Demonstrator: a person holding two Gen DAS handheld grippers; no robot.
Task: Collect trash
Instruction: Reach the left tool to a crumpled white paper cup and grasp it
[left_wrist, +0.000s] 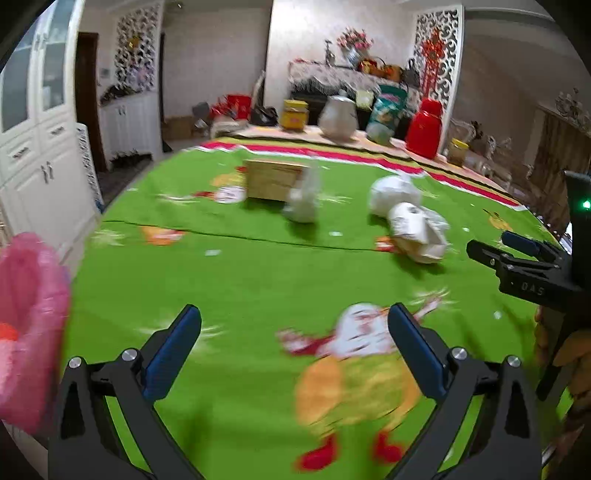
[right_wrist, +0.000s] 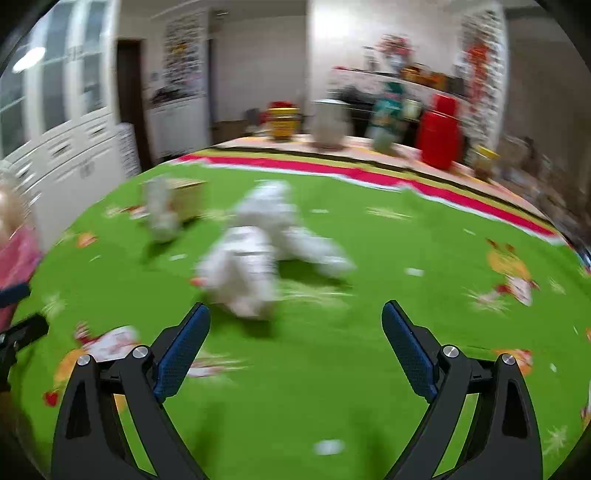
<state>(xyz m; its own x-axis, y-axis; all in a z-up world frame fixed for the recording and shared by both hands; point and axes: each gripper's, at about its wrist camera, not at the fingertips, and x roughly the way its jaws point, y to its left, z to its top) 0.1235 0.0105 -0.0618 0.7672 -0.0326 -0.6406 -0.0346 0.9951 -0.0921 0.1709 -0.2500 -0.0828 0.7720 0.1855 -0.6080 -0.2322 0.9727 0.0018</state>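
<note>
Trash sits mid-counter on the green cloth (left_wrist: 258, 273): three crumpled white paper wads, all referenced to the cardboard box (left_wrist: 274, 180). First wad (left_wrist: 303, 199) is touching the box's near right corner. Second wad (left_wrist: 393, 192) is well right of the box, third wad (left_wrist: 419, 230) just in front of the second, both closer to the claws than the box. Left claw (left_wrist: 294, 354) has its jaws wide apart, nothing between them, hovering over the cloth short of the box. Right claw (right_wrist: 295, 350) is likewise spread wide and empty, pointing at the blurred wads right of the box. Pink bag (left_wrist: 26, 325) is at far left, well away from the box. Jars and a red flask (left_wrist: 424, 129) stand behind the box at the counter's far edge.
</note>
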